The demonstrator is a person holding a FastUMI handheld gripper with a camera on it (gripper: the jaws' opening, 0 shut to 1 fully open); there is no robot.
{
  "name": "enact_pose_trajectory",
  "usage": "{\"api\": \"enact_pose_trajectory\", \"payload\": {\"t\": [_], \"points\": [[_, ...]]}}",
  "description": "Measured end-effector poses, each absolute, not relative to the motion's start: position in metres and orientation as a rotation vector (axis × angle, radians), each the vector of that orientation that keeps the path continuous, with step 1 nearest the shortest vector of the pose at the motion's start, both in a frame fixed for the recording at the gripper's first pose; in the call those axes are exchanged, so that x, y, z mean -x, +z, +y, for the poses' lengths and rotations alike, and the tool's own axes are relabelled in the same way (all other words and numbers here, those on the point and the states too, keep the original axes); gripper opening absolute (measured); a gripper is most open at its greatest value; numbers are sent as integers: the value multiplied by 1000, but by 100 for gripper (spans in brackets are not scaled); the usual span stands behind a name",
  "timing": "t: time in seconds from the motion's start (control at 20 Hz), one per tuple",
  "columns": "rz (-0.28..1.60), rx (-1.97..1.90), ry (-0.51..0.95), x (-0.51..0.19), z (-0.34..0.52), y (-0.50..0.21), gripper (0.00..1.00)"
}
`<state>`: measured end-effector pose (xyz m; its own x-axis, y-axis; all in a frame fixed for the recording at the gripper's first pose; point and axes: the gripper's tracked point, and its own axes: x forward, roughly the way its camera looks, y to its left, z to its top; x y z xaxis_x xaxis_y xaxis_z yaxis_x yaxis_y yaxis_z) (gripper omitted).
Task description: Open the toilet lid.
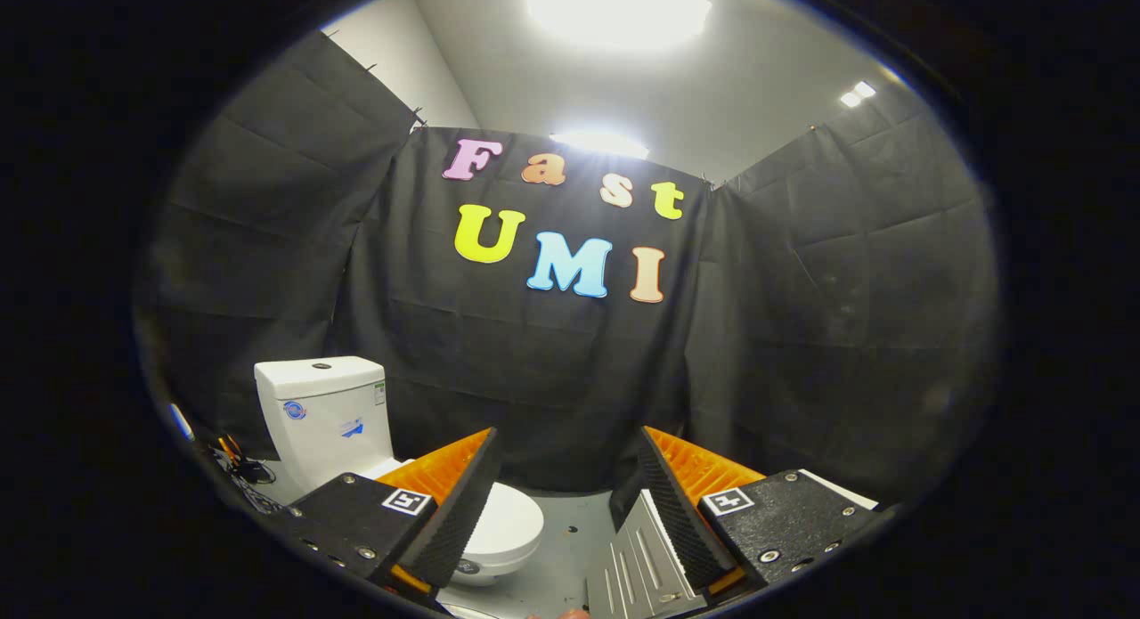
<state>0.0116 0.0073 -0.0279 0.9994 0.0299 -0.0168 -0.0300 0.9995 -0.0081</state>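
A white toilet stands on the floor against the black cloth wall, beyond and below my left finger. Its tank [325,412] rises upright at the back. The lid [509,523] lies flat and closed over the bowl, partly hidden behind my left finger [445,503]. My gripper [570,459] is held well above the toilet and is open, with a wide gap and nothing between its orange and black fingers. The right finger [681,503] sits over the bare floor to the right of the bowl.
A grey floor [570,548] spreads between the fingers. A ribbed silver metal piece [637,561] lies low by the right finger. Some cables and small orange items [236,463] lie on the floor left of the tank. Black cloth walls enclose the booth on three sides.
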Motion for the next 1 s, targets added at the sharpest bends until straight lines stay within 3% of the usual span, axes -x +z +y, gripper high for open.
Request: {"api": "enact_pose_trajectory", "payload": {"t": [1.0], "points": [[153,-84,228,-69,165,-135,95]]}}
